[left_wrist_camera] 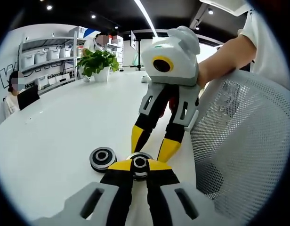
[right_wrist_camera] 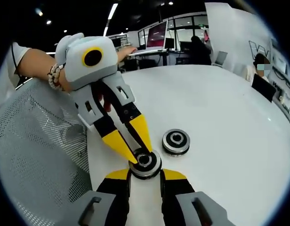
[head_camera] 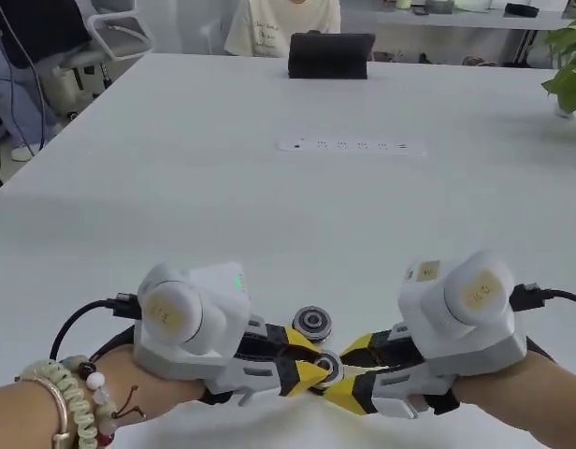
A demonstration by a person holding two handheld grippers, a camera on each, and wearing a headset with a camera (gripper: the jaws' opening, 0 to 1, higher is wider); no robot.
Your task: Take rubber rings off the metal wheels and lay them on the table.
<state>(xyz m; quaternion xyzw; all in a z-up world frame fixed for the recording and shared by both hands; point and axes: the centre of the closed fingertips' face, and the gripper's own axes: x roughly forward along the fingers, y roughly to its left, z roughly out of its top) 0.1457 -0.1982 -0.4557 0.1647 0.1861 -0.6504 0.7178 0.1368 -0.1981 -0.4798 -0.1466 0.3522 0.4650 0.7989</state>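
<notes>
A metal wheel [head_camera: 326, 363] with a black rubber ring lies on the white table [head_camera: 297, 215] between both grippers. My left gripper [head_camera: 312, 359] comes in from the left, and its yellow fingertips [right_wrist_camera: 134, 155] pinch the wheel's [right_wrist_camera: 146, 164] near rim, where the ring sits. From the right, my right gripper [head_camera: 343, 370] clamps the same wheel [left_wrist_camera: 139, 163] across its sides. A second wheel [head_camera: 312, 322] with its ring on lies flat just beyond, untouched. It is the second wheel [left_wrist_camera: 102, 158] left of my left jaws and the second wheel [right_wrist_camera: 176, 141] right of my right jaws.
A white power strip [head_camera: 352, 146] lies mid-table. A black case [head_camera: 330, 56] stands at the far edge in front of a seated person. A potted plant [head_camera: 570, 75] is at the far right. A mesh chair back [left_wrist_camera: 239, 150] is close behind the grippers.
</notes>
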